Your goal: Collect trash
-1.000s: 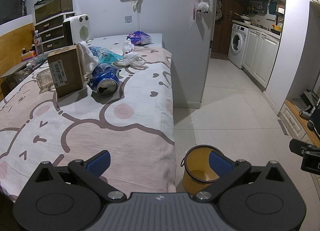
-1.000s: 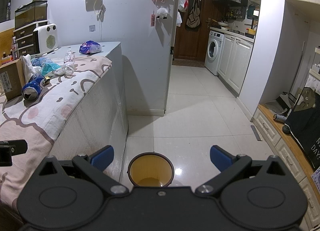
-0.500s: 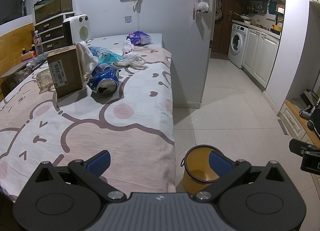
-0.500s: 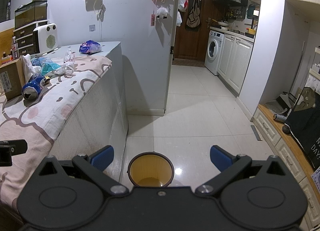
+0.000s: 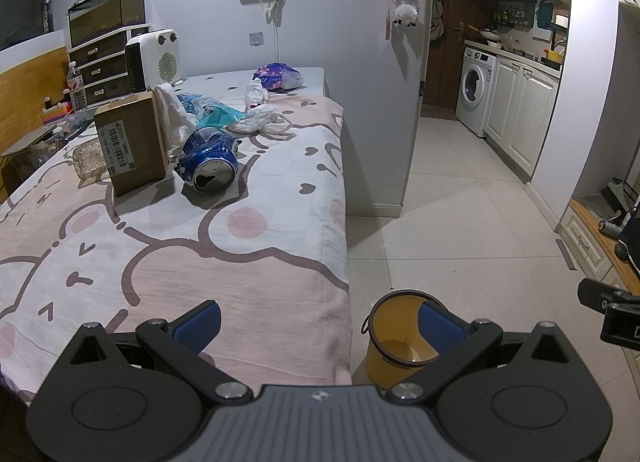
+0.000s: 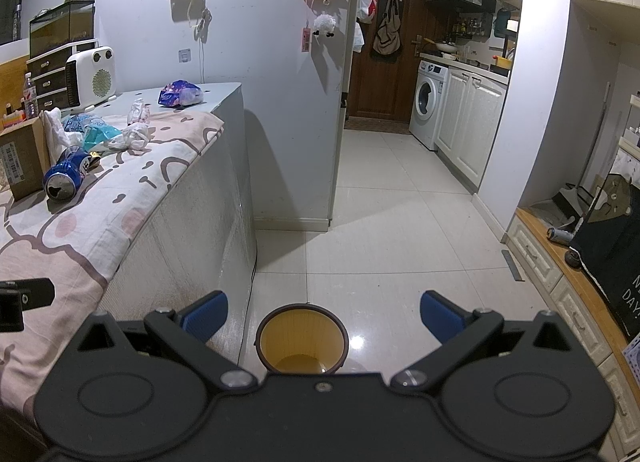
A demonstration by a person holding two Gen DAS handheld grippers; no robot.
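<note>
From the left wrist, the left gripper is spread wide and empty; a crushed blue can lies ahead-left beside a cardboard box, the yellow bin under its right finger. From the right wrist, the right gripper gapes empty, the bin between its 2 fingers, the can far left.

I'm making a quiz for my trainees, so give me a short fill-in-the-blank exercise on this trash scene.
1. The crushed blue can lies on the ____.
2. The yellow bin stands on the ____.
3. The jaws of both the left hand-held gripper and the right hand-held gripper are ____.
4. Left of the can stands a cardboard ____.

Missing: bed; floor; open; box
</note>
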